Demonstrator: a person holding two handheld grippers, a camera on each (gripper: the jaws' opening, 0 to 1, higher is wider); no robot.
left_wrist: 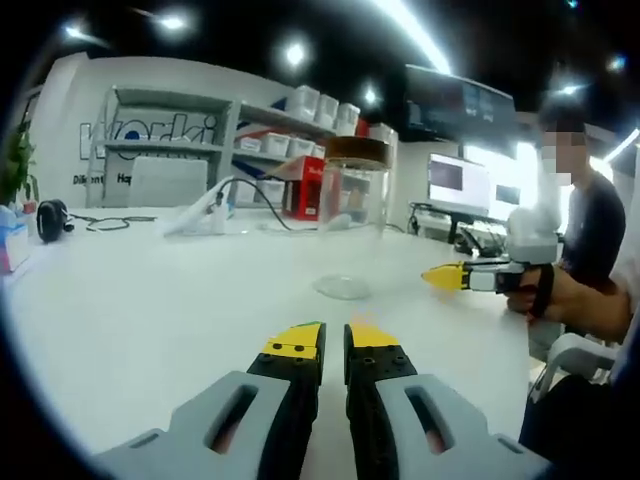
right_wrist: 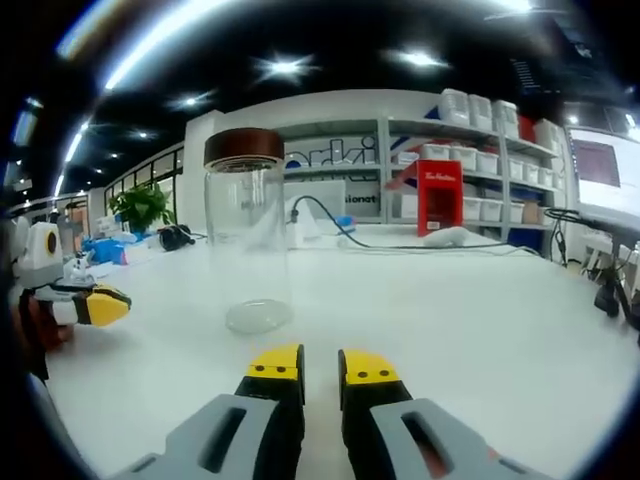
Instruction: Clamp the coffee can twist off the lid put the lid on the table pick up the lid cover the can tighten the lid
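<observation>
A wide white table (left_wrist: 150, 320) carries the scene, and on it stands the coffee can (left_wrist: 352, 225), a tall clear jar that looks empty, upright and apart from both tools, with its brown lid (left_wrist: 355, 151) seated on top. Judging by that, nothing has begun: the clamping step is at hand. To do it well, one gripper should open wide enough to straddle the jar's body, close on it low and square so the glassy wall does not slip or tip, and leave the lid free for the other tool. The left gripper (left_wrist: 334, 338) lies low over the table short of the can, its yellow-tipped jaws nearly together with a thin gap, holding nothing. The right gripper (right_wrist: 320, 364) sits likewise, jaws close together and empty.
</observation>
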